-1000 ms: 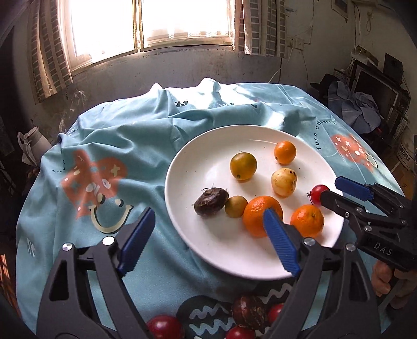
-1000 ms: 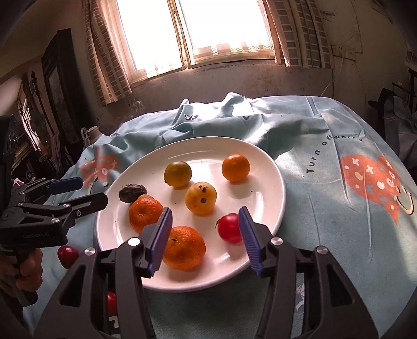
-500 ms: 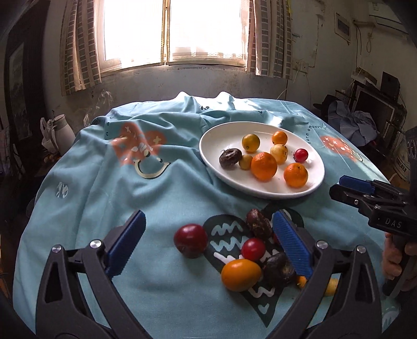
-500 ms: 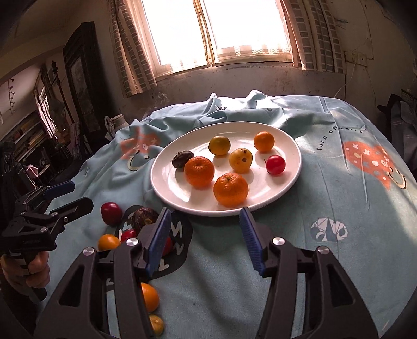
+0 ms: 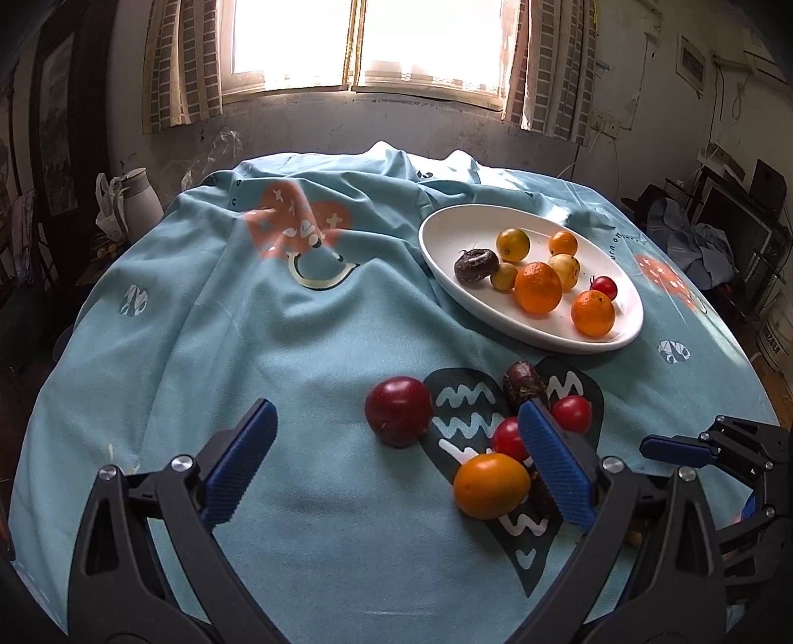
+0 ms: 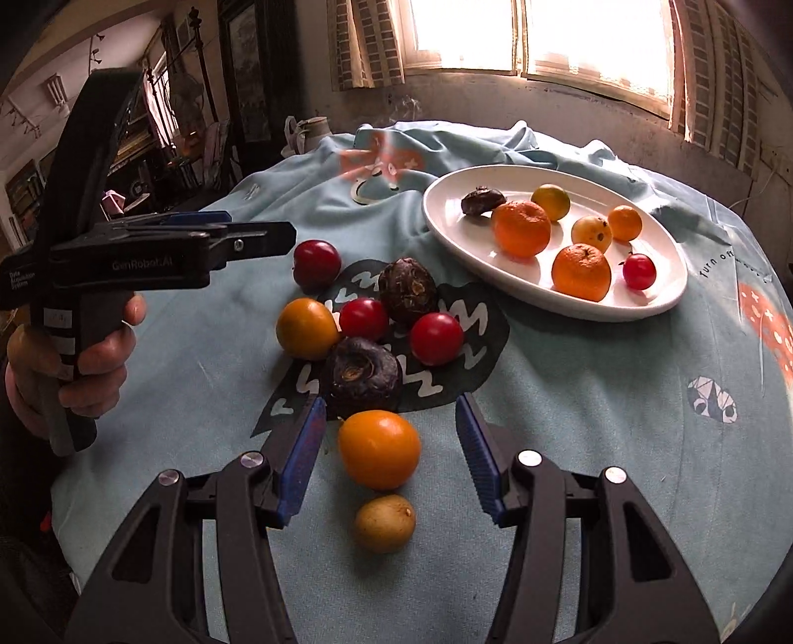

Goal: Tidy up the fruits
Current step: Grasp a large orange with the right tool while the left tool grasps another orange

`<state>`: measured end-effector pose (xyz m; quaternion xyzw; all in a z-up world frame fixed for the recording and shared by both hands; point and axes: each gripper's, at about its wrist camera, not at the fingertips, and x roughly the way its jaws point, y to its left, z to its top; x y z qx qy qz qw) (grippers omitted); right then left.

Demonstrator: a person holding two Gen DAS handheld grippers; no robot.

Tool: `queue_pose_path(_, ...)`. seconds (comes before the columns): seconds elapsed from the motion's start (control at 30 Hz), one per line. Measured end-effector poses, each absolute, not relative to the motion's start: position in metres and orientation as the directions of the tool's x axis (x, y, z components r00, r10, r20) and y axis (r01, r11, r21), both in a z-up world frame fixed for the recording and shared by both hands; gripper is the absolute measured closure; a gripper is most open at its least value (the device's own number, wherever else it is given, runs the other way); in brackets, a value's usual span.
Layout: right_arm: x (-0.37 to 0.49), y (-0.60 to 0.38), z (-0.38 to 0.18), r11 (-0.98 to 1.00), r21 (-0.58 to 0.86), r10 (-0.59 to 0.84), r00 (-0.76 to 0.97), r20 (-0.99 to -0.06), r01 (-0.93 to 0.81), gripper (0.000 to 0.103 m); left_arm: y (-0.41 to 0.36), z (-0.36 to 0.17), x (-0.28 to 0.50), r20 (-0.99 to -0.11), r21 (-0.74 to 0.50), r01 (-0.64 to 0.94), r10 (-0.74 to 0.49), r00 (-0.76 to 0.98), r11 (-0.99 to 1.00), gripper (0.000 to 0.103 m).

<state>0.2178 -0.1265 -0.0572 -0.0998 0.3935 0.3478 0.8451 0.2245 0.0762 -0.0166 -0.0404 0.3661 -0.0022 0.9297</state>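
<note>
A white plate [image 5: 446, 233] [image 6: 664, 302] at the far right holds several fruits: oranges, yellow fruits, a small red one and a dark one. Loose fruit lies on the blue cloth in front of it: a red plum [image 5: 399, 410] [image 6: 316, 261], red tomatoes [image 6: 436, 338], dark wrinkled fruits [image 6: 364, 375], an orange fruit [image 5: 490, 485] [image 6: 307, 328], another orange fruit [image 6: 379, 448] and a small yellow-brown fruit [image 6: 384, 523]. My left gripper [image 5: 396, 460] [image 6: 248, 230] is open and empty, with the red plum just ahead. My right gripper [image 6: 389, 448] [image 5: 669, 448] is open, its pads on either side of the nearer orange fruit.
The round table is covered by a rumpled light blue cloth [image 5: 272, 322] with heart prints. A white kettle [image 5: 136, 198] stands beyond the left edge. A wall with a bright window [image 5: 367, 44] is behind. Clutter and a monitor [image 5: 733, 223] stand at the right.
Both grippers have pulled back from the plate toward the near side of the table. The loose fruit pile has come into view. A small red fruit now lies on the plate.
</note>
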Motion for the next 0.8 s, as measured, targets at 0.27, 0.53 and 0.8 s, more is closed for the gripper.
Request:
queue_pose_path(0.27, 0.214, -0.118, -0.070, 0.732, 0.052, 0.463, 0.441, -0.768, -0.679, 0.048, 0.075, -0.019, 0.225, -0.690, -0.061, -0.025, -0.024, 0.723, 0.998, 0.003)
queue_pose_path(0.53, 0.216, -0.115, -0.080, 0.728, 0.067, 0.456, 0.409, -0.791, -0.682, 0.065, 0.077, -0.018, 0.224, -0.688, -0.060, -0.035, -0.016, 0.725, 0.998, 0.003)
queue_pose_path(0.8, 0.232, -0.148, -0.063, 0.771, 0.240, 0.542, 0.409, -0.734, -0.590, 0.065, 0.068, -0.017, 0.214, -0.688, -0.068, 0.135, -0.144, 0.711, 0.989, 0.007)
